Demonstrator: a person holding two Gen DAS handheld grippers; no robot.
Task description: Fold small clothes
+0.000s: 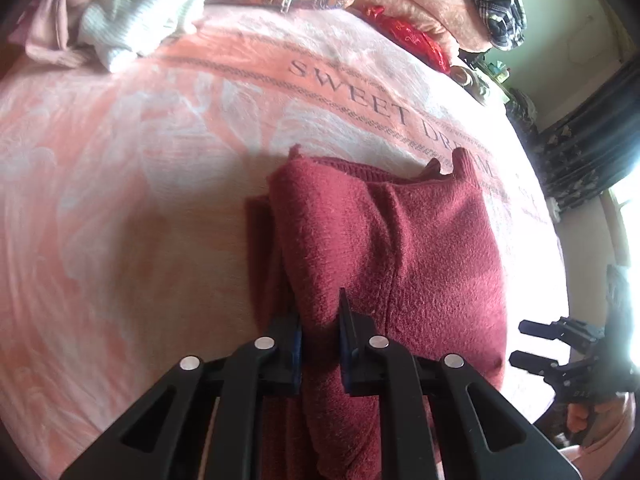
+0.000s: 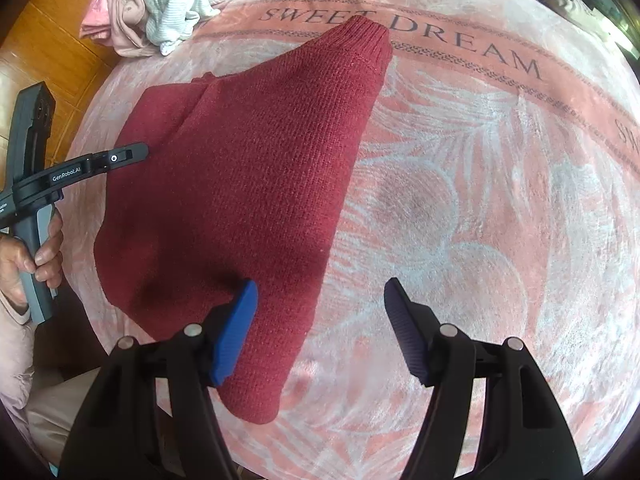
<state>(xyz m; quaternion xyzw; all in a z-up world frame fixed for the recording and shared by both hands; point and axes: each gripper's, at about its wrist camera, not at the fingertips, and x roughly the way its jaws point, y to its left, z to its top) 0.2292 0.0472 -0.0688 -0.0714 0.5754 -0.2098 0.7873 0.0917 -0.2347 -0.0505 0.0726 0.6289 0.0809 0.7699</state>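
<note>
A dark red knit sweater [image 1: 400, 248] lies partly folded on a pink "SWEET DREAM" blanket [image 1: 120, 160]. My left gripper [image 1: 320, 320] is shut on a fold of the sweater at its near edge. In the right wrist view the sweater [image 2: 248, 184] lies spread left of centre, its ribbed cuff [image 2: 368, 40] pointing away. My right gripper [image 2: 320, 300] is open and empty just above the sweater's near right edge; its left pad [image 2: 236, 328] is over the cloth. The left gripper [image 2: 120, 156] shows at the sweater's left edge, and the right gripper [image 1: 532, 344] shows at the right in the left wrist view.
A pile of pink and white striped clothes [image 1: 104, 12] lies at the blanket's far left, also in the right wrist view [image 2: 160, 4]. Pillows and a plaid cloth [image 1: 492, 0] are at the far right. Wooden floor [image 2: 44, 48] lies beyond the bed's left edge.
</note>
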